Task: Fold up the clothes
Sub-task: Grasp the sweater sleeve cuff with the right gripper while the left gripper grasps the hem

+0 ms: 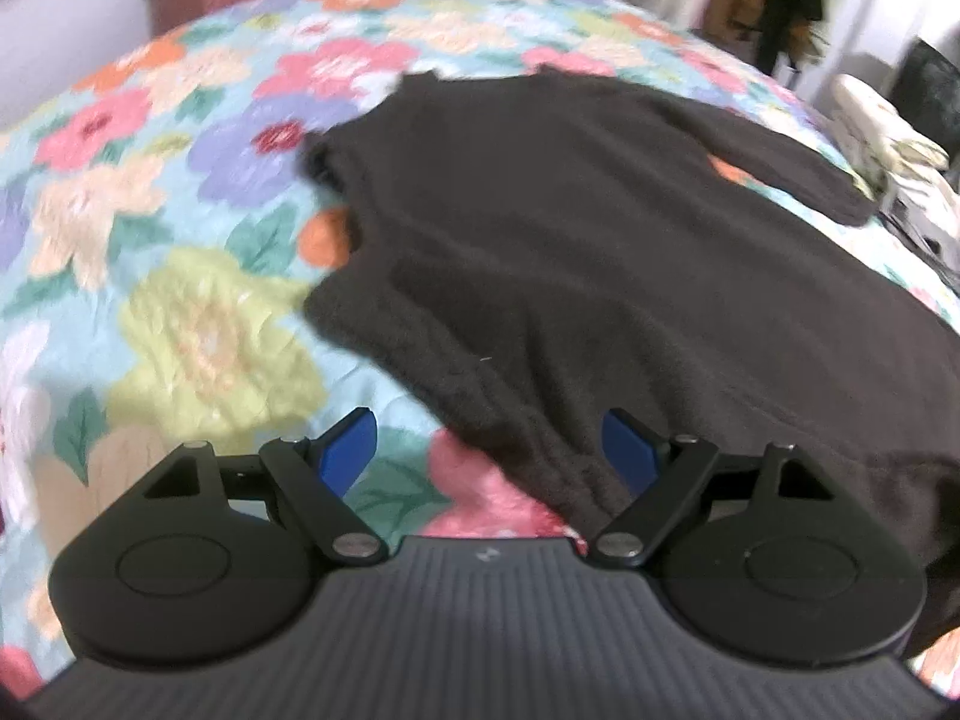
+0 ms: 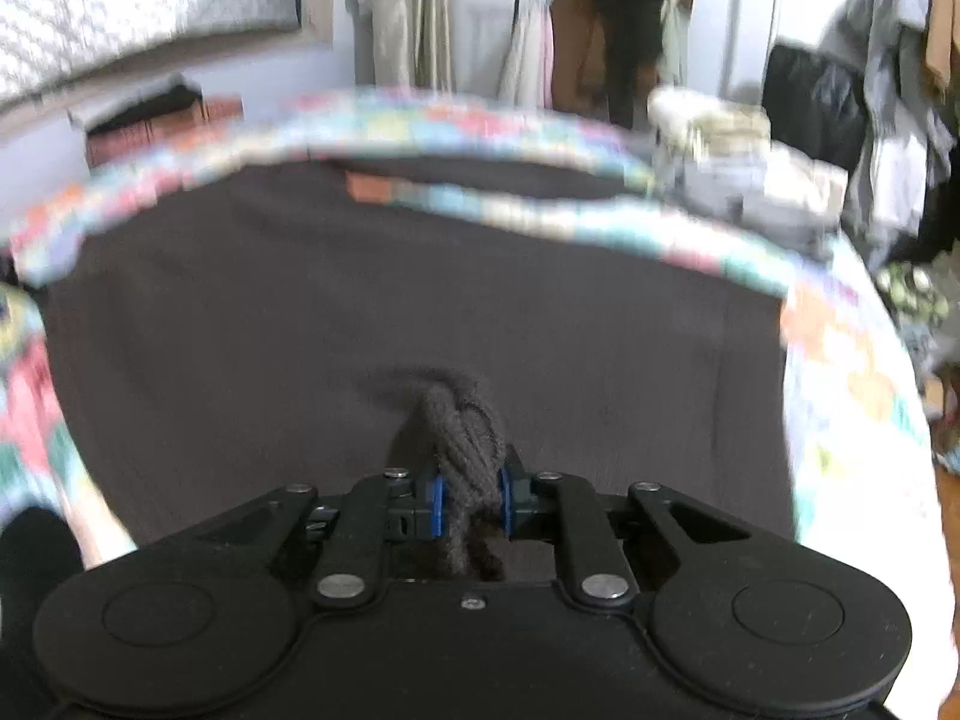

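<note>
Pinching a bunched fold of the dark brown sweater (image 2: pixel 420 300), the right claw (image 2: pixel 471 501) grips it; the left claw (image 1: pixel 492 450) stands spread over its edge on the floral bedspread (image 1: pixel 180 240).

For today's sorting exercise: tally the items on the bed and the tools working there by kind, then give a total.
Dark brown sweater: 1
Floral bedspread: 1
Tools, left tool and right tool: 2
Total: 4

Both wrist views look closely down on sweater (image 1: pixel 600 252).
</note>
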The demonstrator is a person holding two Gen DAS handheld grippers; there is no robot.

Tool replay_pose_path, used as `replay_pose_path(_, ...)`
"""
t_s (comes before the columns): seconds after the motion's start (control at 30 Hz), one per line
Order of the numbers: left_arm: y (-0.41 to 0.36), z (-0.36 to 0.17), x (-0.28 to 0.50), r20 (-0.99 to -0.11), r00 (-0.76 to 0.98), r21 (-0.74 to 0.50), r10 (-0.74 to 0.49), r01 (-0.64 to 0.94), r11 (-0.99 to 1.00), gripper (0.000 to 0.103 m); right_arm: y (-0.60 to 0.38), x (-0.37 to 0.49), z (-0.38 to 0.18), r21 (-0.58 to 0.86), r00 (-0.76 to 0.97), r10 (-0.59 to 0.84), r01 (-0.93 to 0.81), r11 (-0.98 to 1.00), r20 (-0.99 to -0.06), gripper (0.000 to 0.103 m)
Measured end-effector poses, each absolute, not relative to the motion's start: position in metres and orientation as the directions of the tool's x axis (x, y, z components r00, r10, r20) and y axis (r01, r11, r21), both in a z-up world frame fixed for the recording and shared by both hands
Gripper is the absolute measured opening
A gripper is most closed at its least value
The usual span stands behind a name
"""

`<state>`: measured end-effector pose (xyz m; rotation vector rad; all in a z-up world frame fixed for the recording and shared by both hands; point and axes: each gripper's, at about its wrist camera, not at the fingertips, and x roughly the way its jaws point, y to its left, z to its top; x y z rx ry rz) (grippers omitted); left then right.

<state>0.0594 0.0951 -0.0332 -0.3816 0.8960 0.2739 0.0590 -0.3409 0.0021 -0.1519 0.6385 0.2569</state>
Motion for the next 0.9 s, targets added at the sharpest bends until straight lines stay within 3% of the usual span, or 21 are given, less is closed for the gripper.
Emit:
replay_pose_path(0.13, 0.122, -0.031, 0.054, -0.795, 0.605, -0.303, 0.045, -0.46, 0.835, 0.082, -0.341, 0.078, 0.052, -0.095, 0.846, 0.199, -0.28, 0.955, -0.494, 0.018)
replay_pose_path(0.2, 0.132, -0.029, 0.06, -0.795, 0.607, -0.335, 0.016, -0.459, 0.823, 0.083, -0.344, 0.096, 0.065, -0.081, 0.847, 0.197, -0.27, 0.959, -0.494, 0.018)
replay_pose_path(0.27, 0.138, -0.029, 0.073, -0.805, 0.593, -0.342, -0.009, -0.451, 0.825, 0.084, -0.347, 0.114, 0.061, -0.088, 0.837, 0.167, -0.247, 0.965, -0.522, 0.018)
replay_pose_path(0.43, 0.14, -0.052, 0.102, -0.865, 0.498, -0.308, -0.053, -0.445, 0.841, 0.084, -0.351, 0.161, -0.001, -0.058, 0.713, 0.075, -0.159, 0.986, -0.697, 0.019)
replay_pose_path(0.6, 0.148, -0.079, 0.096, -0.848, 0.513, -0.411, -0.131, -0.481, 0.775, 0.085, -0.352, 0.162, -0.043, -0.027, 0.682, 0.047, -0.098, 0.995, -0.73, 0.024)
replay_pose_path(0.63, 0.148, -0.081, 0.1, -0.846, 0.515, -0.412, -0.135, -0.472, 0.779, 0.084, -0.356, 0.16, -0.046, -0.021, 0.68, 0.043, -0.085, 0.996, -0.732, 0.033)
replay_pose_path(0.67, 0.148, -0.082, 0.104, -0.845, 0.519, -0.409, -0.131, -0.468, 0.784, 0.079, -0.361, 0.156, -0.046, -0.013, 0.68, 0.038, -0.07, 0.997, -0.732, 0.048)
replay_pose_path(0.77, 0.147, -0.082, 0.104, -0.843, 0.532, -0.379, -0.081, -0.481, 0.791, 0.059, -0.379, 0.144, -0.046, 0.017, 0.681, 0.028, -0.023, 1.0, -0.731, 0.074)
replay_pose_path(0.83, 0.149, -0.078, 0.098, -0.837, 0.544, -0.376, -0.062, -0.488, 0.787, 0.046, -0.394, 0.137, -0.048, 0.063, 0.685, 0.035, 0.017, 0.998, -0.728, 0.082)
replay_pose_path(0.9, 0.152, -0.073, 0.092, -0.826, 0.561, -0.382, -0.055, -0.486, 0.786, 0.04, -0.406, 0.13, -0.053, 0.134, 0.675, 0.068, 0.047, 0.99, -0.734, 0.082)
